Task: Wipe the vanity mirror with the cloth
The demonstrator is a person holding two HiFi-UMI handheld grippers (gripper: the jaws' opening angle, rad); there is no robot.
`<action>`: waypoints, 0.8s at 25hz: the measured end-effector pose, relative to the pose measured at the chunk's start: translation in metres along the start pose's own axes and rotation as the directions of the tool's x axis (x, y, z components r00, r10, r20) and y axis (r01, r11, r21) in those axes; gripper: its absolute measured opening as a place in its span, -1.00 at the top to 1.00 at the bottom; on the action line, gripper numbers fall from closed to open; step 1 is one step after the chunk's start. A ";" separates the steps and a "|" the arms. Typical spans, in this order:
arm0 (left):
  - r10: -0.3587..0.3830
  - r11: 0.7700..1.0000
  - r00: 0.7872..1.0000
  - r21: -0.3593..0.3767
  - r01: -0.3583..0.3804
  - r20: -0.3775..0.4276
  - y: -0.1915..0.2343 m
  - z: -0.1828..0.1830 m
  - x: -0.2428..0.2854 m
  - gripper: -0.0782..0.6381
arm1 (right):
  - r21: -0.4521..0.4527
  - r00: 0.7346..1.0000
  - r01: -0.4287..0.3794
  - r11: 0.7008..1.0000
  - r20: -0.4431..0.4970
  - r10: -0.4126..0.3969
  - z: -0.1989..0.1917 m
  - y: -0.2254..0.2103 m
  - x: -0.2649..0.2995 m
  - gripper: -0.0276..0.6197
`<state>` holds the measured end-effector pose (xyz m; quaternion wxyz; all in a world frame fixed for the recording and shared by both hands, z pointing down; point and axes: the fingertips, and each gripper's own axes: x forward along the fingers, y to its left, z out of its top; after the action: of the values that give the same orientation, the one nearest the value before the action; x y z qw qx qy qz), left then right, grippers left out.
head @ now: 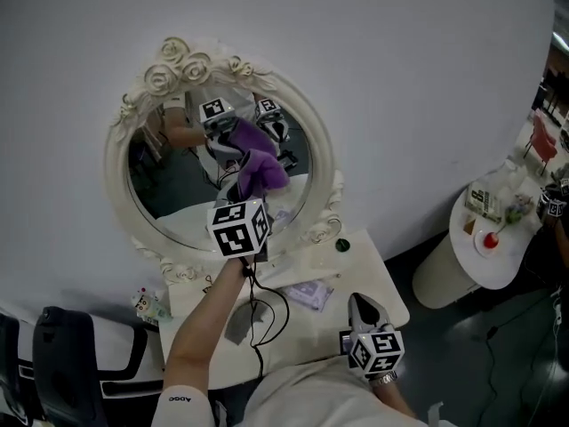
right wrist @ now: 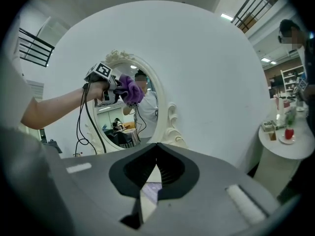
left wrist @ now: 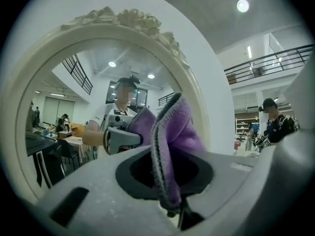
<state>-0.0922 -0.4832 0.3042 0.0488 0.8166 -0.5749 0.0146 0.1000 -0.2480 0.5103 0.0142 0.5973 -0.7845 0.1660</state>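
Head view: my left gripper (head: 250, 188) holds the purple cloth (head: 265, 169) up at the vanity mirror (head: 169, 185) glass. My right gripper (head: 359, 306) sits low over the white worktop (head: 369, 269).

Left gripper view: jaws clamped on the cloth.

Right gripper view: jaws together, nothing between.

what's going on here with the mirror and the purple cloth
A person holds a gripper in each hand. The left gripper is shut on a purple cloth, held up at the glass of the oval vanity mirror, so wiping looks under way. The right gripper, shut and empty, hangs low over the white table.
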 end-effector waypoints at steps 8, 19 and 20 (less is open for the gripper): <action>-0.023 1.000 0.999 0.003 0.024 -0.025 -0.058 -0.035 0.054 0.63 | 0.024 0.987 0.160 0.987 0.018 -0.160 0.002 -0.059 -0.037 0.89; 0.025 1.000 1.000 0.015 -0.025 -0.007 -0.078 -0.051 0.080 0.63 | 0.036 0.966 0.257 0.966 0.019 -0.257 -0.001 -0.100 -0.064 0.89; 0.027 1.000 1.000 0.014 -0.027 -0.006 -0.077 -0.051 0.080 0.63 | 0.033 0.967 0.252 0.967 0.019 -0.252 -0.001 -0.100 -0.063 0.89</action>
<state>0.0087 -0.5273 0.3560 0.0449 0.8090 -0.5857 0.0219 0.2121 -0.2126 0.5215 0.0171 0.6942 -0.6998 0.1677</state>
